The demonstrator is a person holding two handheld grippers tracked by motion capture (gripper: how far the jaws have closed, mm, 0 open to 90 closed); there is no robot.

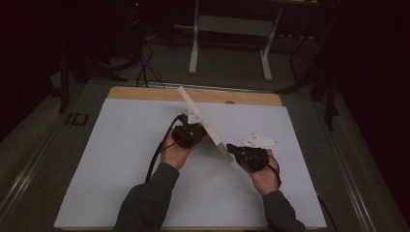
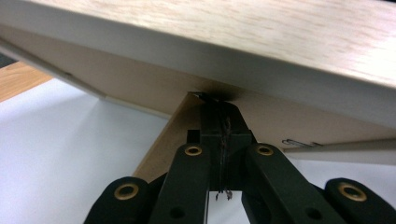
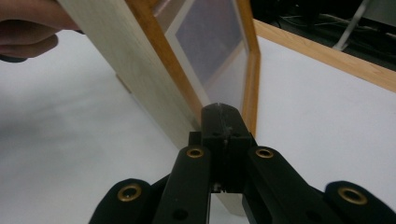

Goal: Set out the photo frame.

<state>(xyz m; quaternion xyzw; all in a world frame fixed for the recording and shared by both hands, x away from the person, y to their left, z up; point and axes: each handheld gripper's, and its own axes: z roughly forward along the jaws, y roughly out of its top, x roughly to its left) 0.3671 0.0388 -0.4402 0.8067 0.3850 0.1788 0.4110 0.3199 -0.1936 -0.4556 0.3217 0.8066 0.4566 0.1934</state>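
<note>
Two tools gripped a wooden picture frame (image 1: 203, 121) tilted above the bench (image 1: 121, 159) — left tool (image 1: 189, 131) clenched on its back stand, right tool (image 1: 235, 150) pinching its lower corner — so either thin hold could slip and drop the frame.

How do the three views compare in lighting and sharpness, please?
High view: dim, surroundings nearly black, only the white table lit. Left gripper view: bright, the picture frame soft up close. Right gripper view: bright, the hand blurred at the corner.

Picture frame (image 1: 205, 124) stood on edge mid-worktop (image 1: 121, 159), between left gripper (image 1: 189, 133) and right gripper (image 1: 246, 153); paper piece (image 1: 261, 141) behind right gripper.
</note>
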